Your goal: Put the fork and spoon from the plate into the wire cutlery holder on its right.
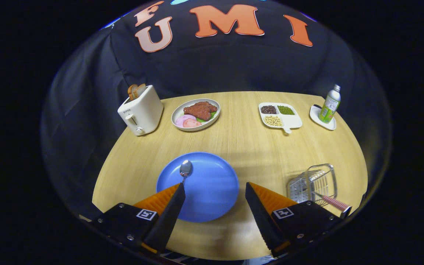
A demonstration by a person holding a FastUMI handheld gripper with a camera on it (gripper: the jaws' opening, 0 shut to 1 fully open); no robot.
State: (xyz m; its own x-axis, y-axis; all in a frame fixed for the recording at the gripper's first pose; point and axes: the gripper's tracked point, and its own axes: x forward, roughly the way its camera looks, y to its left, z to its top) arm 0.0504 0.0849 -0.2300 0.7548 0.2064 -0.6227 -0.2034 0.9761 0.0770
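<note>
On the blue plate [212, 191], one spoon [185, 168] beyond the spread tool [215, 191].

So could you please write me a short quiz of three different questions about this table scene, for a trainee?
1. True or false: the gripper is open, with the blue plate between its fingers.
2. What stands in the wire holder? A) a pink-handled utensil B) a bottle C) nothing
3. Fill in: the ____ lies on the plate, just ahead of the left finger.

Key: 1 true; 2 A; 3 spoon.
</note>
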